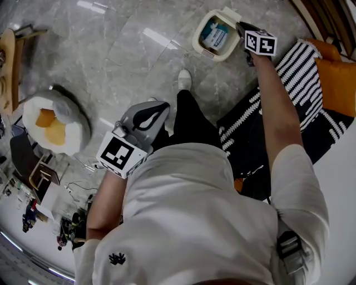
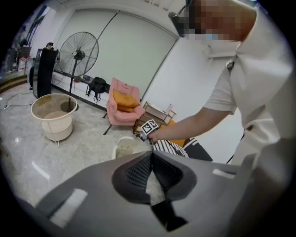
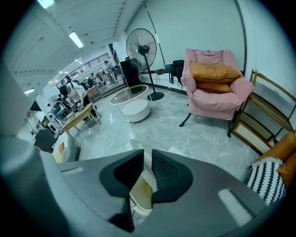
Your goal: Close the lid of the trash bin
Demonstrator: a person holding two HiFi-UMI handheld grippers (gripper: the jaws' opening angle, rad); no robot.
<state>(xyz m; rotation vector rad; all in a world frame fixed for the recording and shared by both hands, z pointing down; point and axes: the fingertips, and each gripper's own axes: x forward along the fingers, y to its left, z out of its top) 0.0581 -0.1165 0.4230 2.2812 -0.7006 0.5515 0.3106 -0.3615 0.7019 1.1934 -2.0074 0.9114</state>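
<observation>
The cream trash bin [image 1: 207,43] stands open on the marble floor at the top of the head view, with blue and white rubbish inside. Its lid [image 1: 229,13] is raised at the bin's right side. My right gripper [image 1: 242,28] reaches out to it, and in the right gripper view it [image 3: 147,167] is shut on the thin white lid [image 3: 137,147], with the bin's inside [image 3: 141,195] below. My left gripper [image 1: 149,114] is held close to the body, away from the bin. Its jaws [image 2: 151,156] are shut on nothing; the bin [image 2: 126,147] shows beyond them.
A black-and-white striped rug [image 1: 303,69] and an orange cushion [image 1: 337,83] lie right of the bin. An egg-shaped cushion [image 1: 54,123] sits at the left. A pink armchair [image 3: 215,90], a standing fan [image 3: 143,46] and a round white table [image 3: 132,105] stand farther off.
</observation>
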